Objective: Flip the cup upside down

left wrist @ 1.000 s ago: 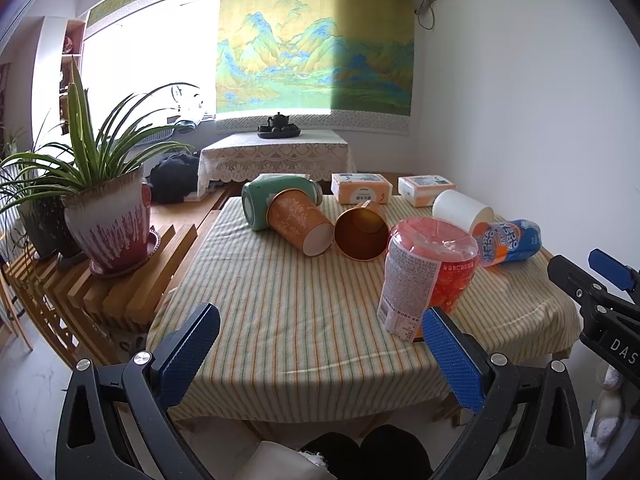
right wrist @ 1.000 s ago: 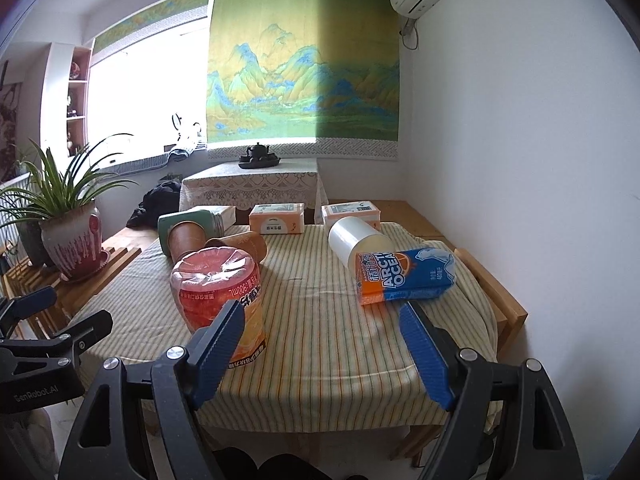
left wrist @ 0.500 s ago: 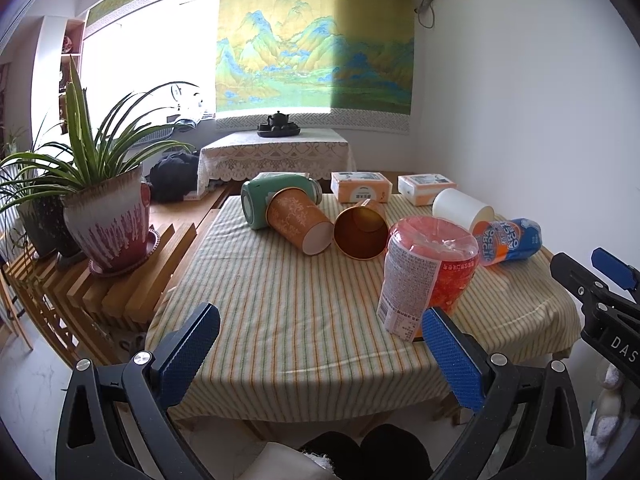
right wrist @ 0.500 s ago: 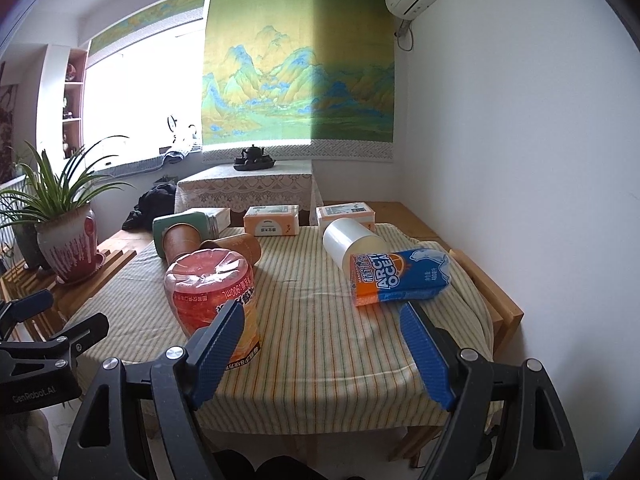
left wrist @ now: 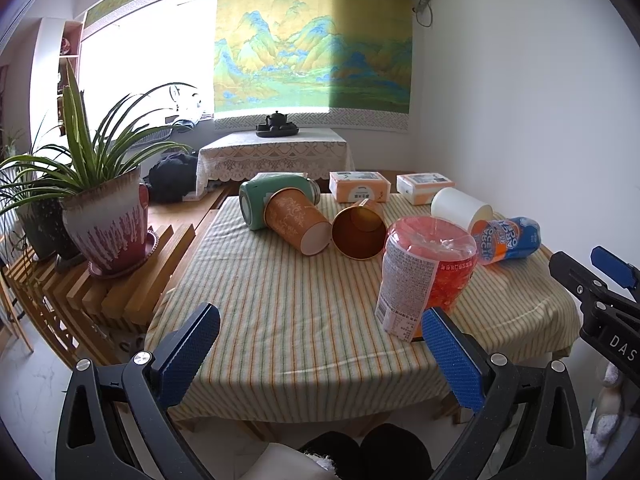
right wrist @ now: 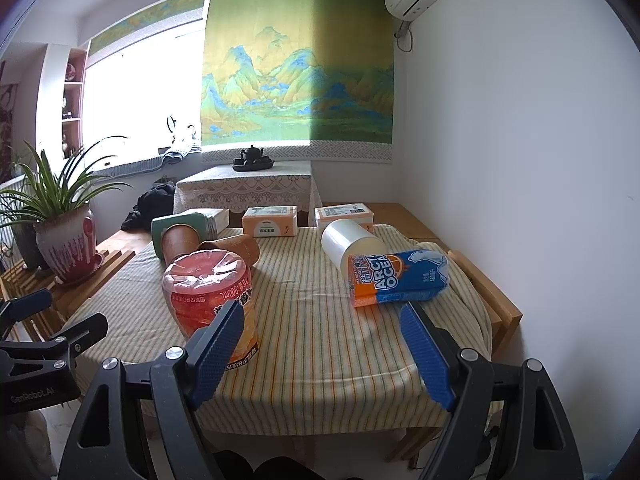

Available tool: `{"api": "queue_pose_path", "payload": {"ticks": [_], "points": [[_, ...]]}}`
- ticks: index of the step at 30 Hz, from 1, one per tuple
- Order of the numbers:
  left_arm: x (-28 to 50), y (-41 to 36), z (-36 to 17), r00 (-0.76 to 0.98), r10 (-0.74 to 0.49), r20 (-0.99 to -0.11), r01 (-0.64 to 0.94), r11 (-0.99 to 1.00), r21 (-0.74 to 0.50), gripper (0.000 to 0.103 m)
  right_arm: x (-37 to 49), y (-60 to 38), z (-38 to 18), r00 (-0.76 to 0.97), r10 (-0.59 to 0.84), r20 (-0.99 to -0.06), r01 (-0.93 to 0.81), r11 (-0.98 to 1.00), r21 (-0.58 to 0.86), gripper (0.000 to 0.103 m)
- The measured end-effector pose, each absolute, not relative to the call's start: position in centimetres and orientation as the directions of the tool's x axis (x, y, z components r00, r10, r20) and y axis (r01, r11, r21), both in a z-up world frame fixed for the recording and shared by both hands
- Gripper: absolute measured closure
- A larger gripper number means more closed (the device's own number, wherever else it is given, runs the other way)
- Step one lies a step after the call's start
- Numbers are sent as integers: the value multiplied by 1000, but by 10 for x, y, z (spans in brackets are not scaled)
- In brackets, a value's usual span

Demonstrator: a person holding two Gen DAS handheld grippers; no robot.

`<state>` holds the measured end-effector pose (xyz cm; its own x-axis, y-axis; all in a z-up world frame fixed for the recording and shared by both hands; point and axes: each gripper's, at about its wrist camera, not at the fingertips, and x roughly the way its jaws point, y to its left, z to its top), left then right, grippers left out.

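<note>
Striped cloth covers the tabletop [left wrist: 280, 320], and on it several cups lie on their sides, so which one the task means is a judgement. The likeliest seems the orange patterned cup [left wrist: 296, 220], lying toward the far left of the cloth with its long axis running from the green canister [left wrist: 260, 200] behind it down toward the camera, its white end facing front and right. Just beside it, a gold-lined cup [left wrist: 358, 232] lies with its open mouth turned toward the left camera. A white cup [right wrist: 348, 242] lies farther right, touching the blue-and-orange packet [right wrist: 400, 278].

From the left hand-held gripper [left wrist: 320, 344], the orange cup sits ahead and slightly left, well apart, with nothing in between; its jaws stand wide apart and hold nothing. From the right hand-held gripper [right wrist: 324, 344], also spread wide and empty, the red jar [right wrist: 210, 292] stands in front of both orange cups and hides much of them, while the white cup is ahead and unobstructed.

So the left side looks nearer and better placed for either orange cup, the right for the white one. A potted plant [left wrist: 104, 216] stands off the left edge.
</note>
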<state>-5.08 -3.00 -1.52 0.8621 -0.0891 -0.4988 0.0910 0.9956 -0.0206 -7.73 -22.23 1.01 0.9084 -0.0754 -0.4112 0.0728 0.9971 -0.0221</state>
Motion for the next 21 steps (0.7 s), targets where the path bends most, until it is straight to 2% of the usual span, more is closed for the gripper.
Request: {"api": "queue_pose_path", "payload": {"ticks": [21], "points": [[-46,-29,-18,854,-98,-512,95,995,-32,1,-73,-224,7,902,-73,-426,74,997,-14,26]]}}
